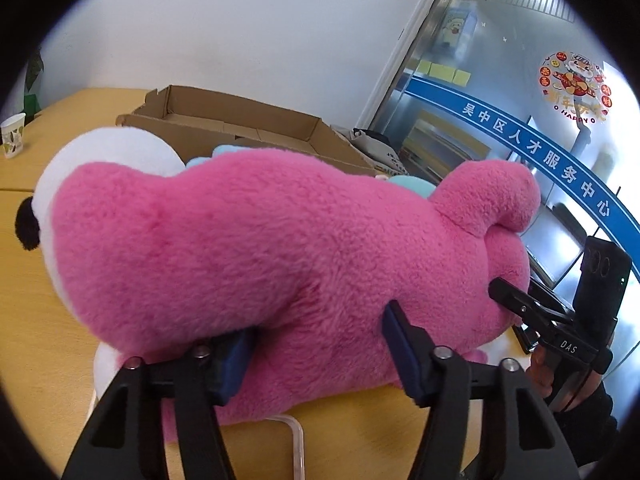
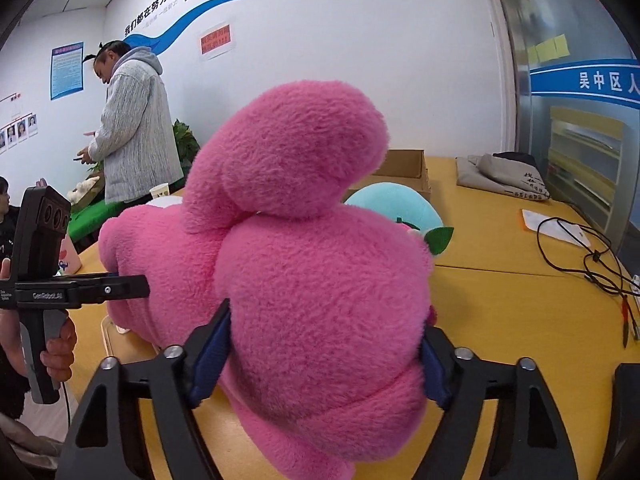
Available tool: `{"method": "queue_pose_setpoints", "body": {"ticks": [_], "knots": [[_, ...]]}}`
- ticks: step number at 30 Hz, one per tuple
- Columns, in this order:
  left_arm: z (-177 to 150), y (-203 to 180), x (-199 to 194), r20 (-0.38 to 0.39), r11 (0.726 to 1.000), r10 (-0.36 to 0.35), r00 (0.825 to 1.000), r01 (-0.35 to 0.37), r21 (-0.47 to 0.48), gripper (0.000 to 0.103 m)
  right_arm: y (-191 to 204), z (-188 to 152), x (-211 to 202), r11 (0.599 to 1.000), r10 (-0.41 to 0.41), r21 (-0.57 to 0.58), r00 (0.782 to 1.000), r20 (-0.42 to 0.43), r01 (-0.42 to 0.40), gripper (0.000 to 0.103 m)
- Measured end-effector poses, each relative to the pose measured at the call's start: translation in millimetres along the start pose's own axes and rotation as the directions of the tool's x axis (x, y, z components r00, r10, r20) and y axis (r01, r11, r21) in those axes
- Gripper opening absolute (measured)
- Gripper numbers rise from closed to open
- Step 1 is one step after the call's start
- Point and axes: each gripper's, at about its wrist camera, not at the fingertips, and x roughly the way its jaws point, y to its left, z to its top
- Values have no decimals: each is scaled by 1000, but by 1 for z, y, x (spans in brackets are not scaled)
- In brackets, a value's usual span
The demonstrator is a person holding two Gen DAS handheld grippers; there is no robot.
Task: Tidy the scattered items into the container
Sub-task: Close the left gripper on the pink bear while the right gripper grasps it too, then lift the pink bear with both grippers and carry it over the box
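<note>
Your left gripper [image 1: 316, 344] is clamped on the pink plush [image 1: 256, 248]: both blue pads [image 1: 394, 340] press into the fur of its lower side, pile bulging between them. Your right gripper [image 2: 324, 356] pinches the plush's other end, a rounded limb filling the gap between its jaws with the pads sunk into the fur on either side. Each gripper shows in the other's view: the right one at 4 o'clock in the left wrist view, the left one at 9 o'clock in the right wrist view.

The plush lies on its side on the yellow table [image 2: 520, 320], its white muzzle [image 1: 116, 152] at 10 o'clock in the left wrist view. Directly behind it at 12 o'clock stands the open cardboard box [image 1: 240, 124], flaps spread, its near wall just beyond the plush. A light blue plush [image 2: 396, 204] lies between the pink one and the box, touching the pink fur.

At 3 o'clock in the right wrist view the table is mostly bare, though a black cable [image 2: 580, 248] loops near the far edge by a paper sheet [image 2: 556, 220], with a folded grey bag [image 2: 504, 176] beyond. At 9 o'clock in the left wrist view a paper cup [image 1: 12, 134] stands near the table's far edge. A person [image 2: 132, 128] stands past the table at 10 o'clock in the right wrist view.
</note>
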Motion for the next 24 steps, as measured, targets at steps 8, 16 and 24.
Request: {"method": "queue_pose_setpoints", "body": {"ticks": [8,16,24], "knots": [[44,-19,-53,100,998,7,995,-13,66,49,17,34,-31,1000,5,0,997,74,-5,69],[137,-37,-93,233,984,19,972,-59,168,49,30,134,-48,996,37,-86,975,217,-19,69],[224,-47,-98,302,973,11,953,-80,216,49,34,234,-40,985,44,-175,947,317,13,69]]}}
